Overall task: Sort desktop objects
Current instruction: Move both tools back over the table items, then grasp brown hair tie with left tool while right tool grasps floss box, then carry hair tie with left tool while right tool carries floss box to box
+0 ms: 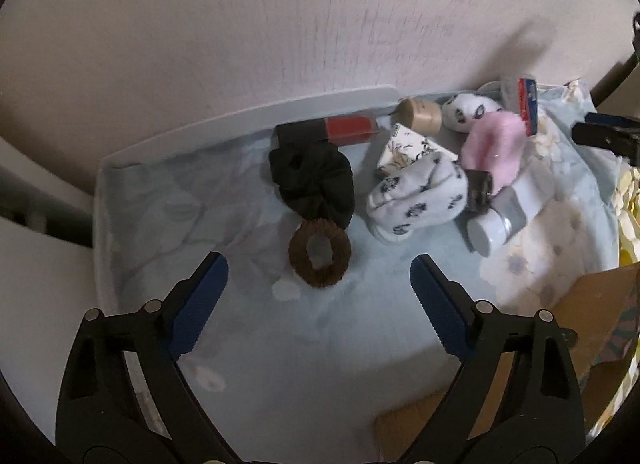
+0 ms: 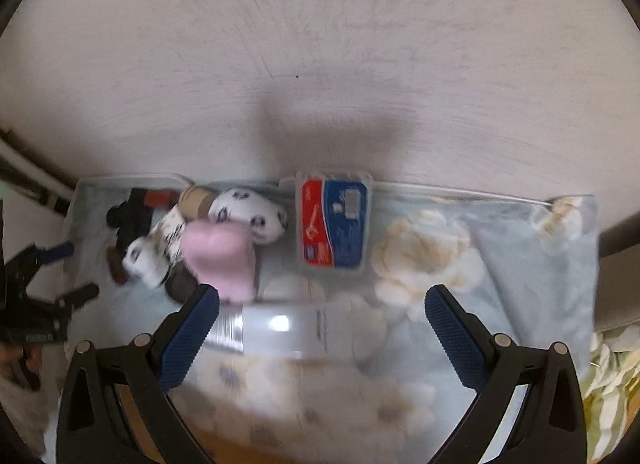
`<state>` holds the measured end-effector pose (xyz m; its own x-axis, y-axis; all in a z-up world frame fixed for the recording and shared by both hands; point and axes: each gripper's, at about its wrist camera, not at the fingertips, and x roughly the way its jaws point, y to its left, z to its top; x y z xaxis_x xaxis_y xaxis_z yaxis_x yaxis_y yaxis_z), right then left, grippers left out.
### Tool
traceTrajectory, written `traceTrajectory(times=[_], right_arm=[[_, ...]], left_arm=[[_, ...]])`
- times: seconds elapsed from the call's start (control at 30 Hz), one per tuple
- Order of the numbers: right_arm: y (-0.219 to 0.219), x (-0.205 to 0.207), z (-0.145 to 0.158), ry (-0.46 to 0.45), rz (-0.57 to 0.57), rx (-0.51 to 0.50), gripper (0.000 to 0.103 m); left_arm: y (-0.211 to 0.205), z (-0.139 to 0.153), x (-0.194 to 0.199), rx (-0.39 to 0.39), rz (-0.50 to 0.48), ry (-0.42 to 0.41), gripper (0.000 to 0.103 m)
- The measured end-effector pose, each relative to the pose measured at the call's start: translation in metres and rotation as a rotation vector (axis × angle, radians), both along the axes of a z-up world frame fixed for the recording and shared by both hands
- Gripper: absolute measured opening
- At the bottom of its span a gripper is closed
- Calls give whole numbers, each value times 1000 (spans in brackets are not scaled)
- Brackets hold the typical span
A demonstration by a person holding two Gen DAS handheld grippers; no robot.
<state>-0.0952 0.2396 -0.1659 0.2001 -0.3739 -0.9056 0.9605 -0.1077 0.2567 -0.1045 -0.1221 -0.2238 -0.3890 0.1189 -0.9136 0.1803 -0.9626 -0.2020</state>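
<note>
My left gripper (image 1: 319, 288) is open and empty, just short of a brown hair tie (image 1: 320, 254) on the light blue floral cloth (image 1: 168, 200). Behind it lie a black scrunchie (image 1: 314, 180), a red and black tube (image 1: 328, 130), white patterned socks (image 1: 416, 196), a pink sock (image 1: 496, 148), a tan jar (image 1: 420, 114) and a white tube (image 1: 508, 208). My right gripper (image 2: 322, 312) is open and empty over the white tube (image 2: 280, 328). A red and blue packet (image 2: 334, 222) lies beyond it, with the pink sock (image 2: 220, 260) to its left.
The wall (image 1: 280, 24) rises right behind the cloth's far edge. A brown cardboard piece (image 1: 520, 364) lies at the front right in the left wrist view. The left gripper also shows at the left edge of the right wrist view (image 2: 52, 276).
</note>
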Motion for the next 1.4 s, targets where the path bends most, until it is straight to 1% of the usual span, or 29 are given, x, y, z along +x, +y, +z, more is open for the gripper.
traceTrajectory(times=[0.17,0.23,0.3,0.33,0.43,0.47,0.5,0.53,0.57,0.6,0.63,0.67,0.73,0.8,0.9,0.97,1.0,1.1,1.27,1.4], right_arm=[[-21,1,-15,40,-68,-6,102],[-25,-2,-18,32,-89,-5,99],[-29,-5,-21,24,-107,-8,97],[-31,-7,-21,25,-117,-11,96],[-35,-12,-23,18,-136,-15,89],[-37,-13,-24,14,-142,-12,86],[-38,-14,-25,12,-147,-8,78],[-40,-15,-27,10,-152,-2,74],[-42,-17,-30,3,-153,13,68],[-43,-17,-32,-5,-153,19,61],[-43,-17,-34,-13,-155,23,58],[-44,-17,-36,-16,-153,30,51],[-43,-17,-34,-6,-149,21,51],[-43,-17,-32,3,-144,19,50],[-42,-19,-26,4,-148,9,50],[-40,-20,-18,0,-148,2,50],[-39,-21,-15,1,-181,4,50],[-35,-23,-2,-4,-173,-2,50],[-26,-26,24,-15,-159,-12,50],[-14,-26,49,-10,-123,-15,50]], left_arm=[[3,-18,-6,-19,-5,-4,88],[2,-24,-7,-18,0,-5,85],[1,-30,-8,-16,8,-8,79],[1,-32,-9,-14,9,-11,77],[0,-38,-9,-4,16,-18,69],[0,-40,-10,0,20,-19,64],[-1,-41,-10,5,25,-20,60],[-2,-43,-10,11,27,-23,56],[-2,-45,-11,16,28,-26,48],[-2,-47,-11,25,39,-30,44],[-2,-47,-11,20,41,-26,43],[-2,-47,-10,19,42,-23,38],[-3,-47,-10,18,50,-20,31],[-5,-47,-8,33,59,-17,20],[-7,-46,-6,39,64,-21,16],[-7,-42,-3,37,66,-12,16],[-7,-39,-1,36,67,-9,16],[-7,-29,4,26,68,-2,16],[-7,-8,15,11,71,1,16],[-5,18,25,-5,71,19,16]])
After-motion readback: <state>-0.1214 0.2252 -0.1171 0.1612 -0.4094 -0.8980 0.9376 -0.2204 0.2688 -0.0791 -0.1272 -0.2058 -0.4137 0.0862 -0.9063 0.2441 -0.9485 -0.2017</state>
